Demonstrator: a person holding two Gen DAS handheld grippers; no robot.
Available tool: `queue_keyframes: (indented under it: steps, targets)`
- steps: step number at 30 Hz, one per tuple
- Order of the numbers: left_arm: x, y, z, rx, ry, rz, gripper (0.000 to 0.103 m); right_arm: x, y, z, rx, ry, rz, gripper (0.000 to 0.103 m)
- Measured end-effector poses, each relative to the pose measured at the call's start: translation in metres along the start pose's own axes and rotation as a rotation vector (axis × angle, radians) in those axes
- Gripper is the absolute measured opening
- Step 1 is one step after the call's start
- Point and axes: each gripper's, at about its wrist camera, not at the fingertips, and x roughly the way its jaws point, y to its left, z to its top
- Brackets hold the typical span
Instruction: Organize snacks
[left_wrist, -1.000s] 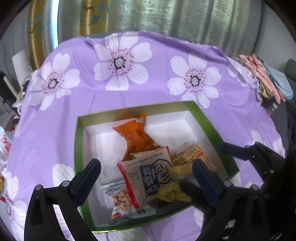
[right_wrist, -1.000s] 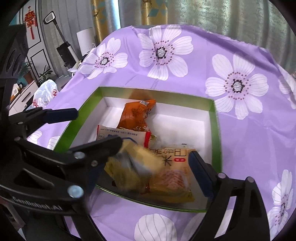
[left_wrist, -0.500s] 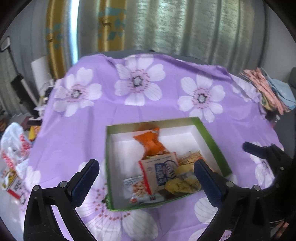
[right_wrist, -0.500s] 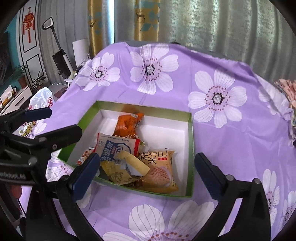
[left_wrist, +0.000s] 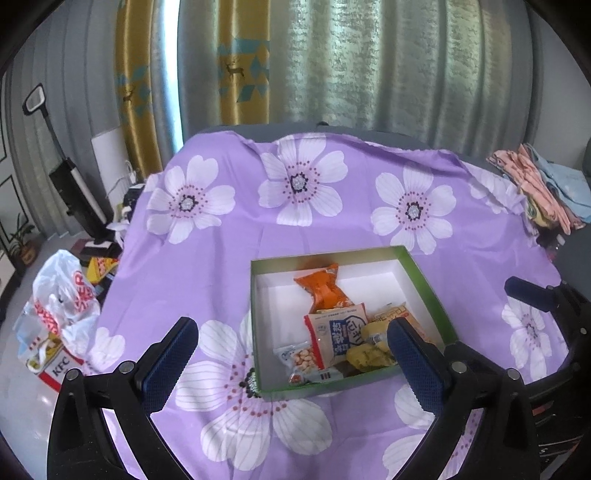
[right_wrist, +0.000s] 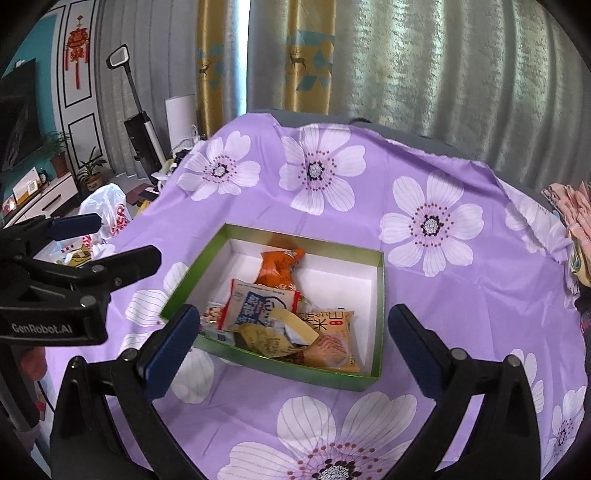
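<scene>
A green box with a white inside (left_wrist: 428, 280) (right_wrist: 380, 284) sits on the purple flowered cloth. It holds several snack packs: an orange pack (left_wrist: 325, 291) (right_wrist: 279, 267), a blue and white pack (left_wrist: 340, 332) (right_wrist: 258, 304), a peanut pack (left_wrist: 299, 356), yellow wrappers (left_wrist: 365, 354) (right_wrist: 273, 338) and an orange rice cracker pack (right_wrist: 330, 338). My left gripper (left_wrist: 291, 358) is open and empty, held back above the box's near left side. My right gripper (right_wrist: 293, 341) is open and empty, above the box's near edge.
The flowered cloth (left_wrist: 295, 206) covers the table. Folded clothes (left_wrist: 539, 184) lie at the far right edge. White plastic bags and a KFC box (left_wrist: 62, 314) are on the floor to the left, with an upright vacuum (left_wrist: 74, 192). Curtains hang behind.
Both grippers have pulled up and back from the box. The yellow wrapper that was between the right fingers now lies in the box. The box looks smaller in both views.
</scene>
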Motion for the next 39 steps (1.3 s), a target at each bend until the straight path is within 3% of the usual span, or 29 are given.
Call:
queue_keyframes:
  steps: [15, 39]
  targets:
    - [-0.027, -0.001, 0.002, -0.003, -0.027, 0.009, 0.102, -0.032, 0.012, 0.006, -0.019, -0.044, -0.008, 0.103]
    - [-0.031, -0.004, 0.006, 0.001, -0.049, 0.006, 0.102, -0.034, 0.012, 0.010, -0.019, -0.051, -0.017, 0.103]
